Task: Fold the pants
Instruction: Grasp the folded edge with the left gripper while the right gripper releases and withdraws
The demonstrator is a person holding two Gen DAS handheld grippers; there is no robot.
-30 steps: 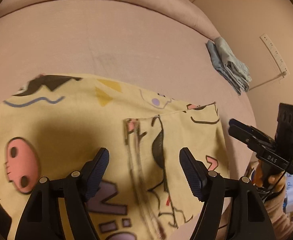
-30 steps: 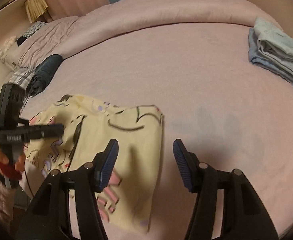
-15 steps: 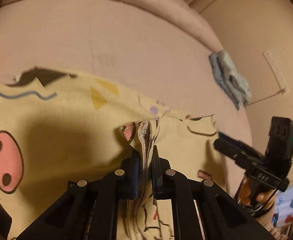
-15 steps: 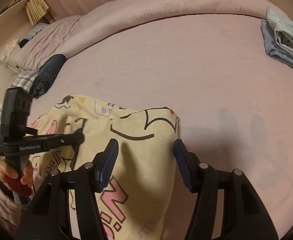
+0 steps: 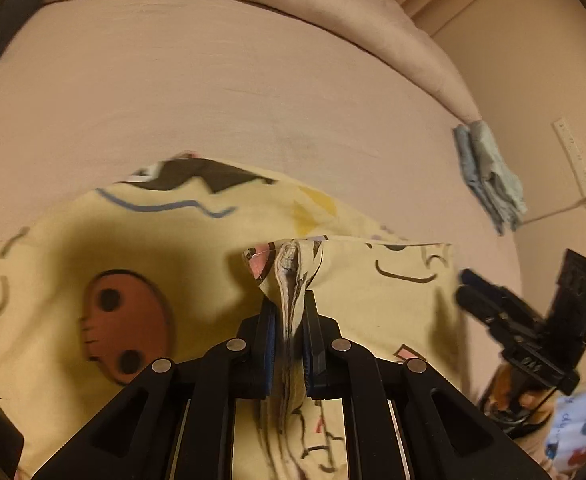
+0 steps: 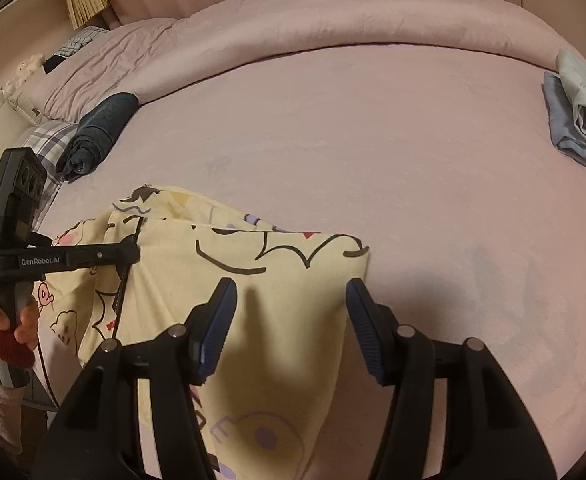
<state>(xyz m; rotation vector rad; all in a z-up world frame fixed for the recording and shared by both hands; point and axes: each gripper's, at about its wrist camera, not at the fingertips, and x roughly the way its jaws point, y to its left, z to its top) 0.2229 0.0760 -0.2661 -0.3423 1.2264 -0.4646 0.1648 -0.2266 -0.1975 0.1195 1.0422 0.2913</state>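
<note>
Left tool [image 5: 289, 332] clamps a bunched fold of yellow cartoon-print pants [image 6: 293, 264] on the pink bed [image 6: 373, 152]; right tool [image 6: 291, 320] gapes open over them, long axis unclear.

My left gripper [image 5: 291, 322] is pinched tight on a bunched-up fold of the yellow pants [image 5: 197, 280]. The fold sticks up between my two black fingers [image 5: 267, 332]. The pants have cartoon pictures on them, and a pink face [image 5: 127, 326] sits to the left of my fingers. They lie on a big pink bed [image 5: 233, 92]. Far off on the right of the bed is a small pile of blue-gray clothes [image 5: 489, 176]. My right gripper [image 5: 493, 308] is at the right edge of the pants.
</note>
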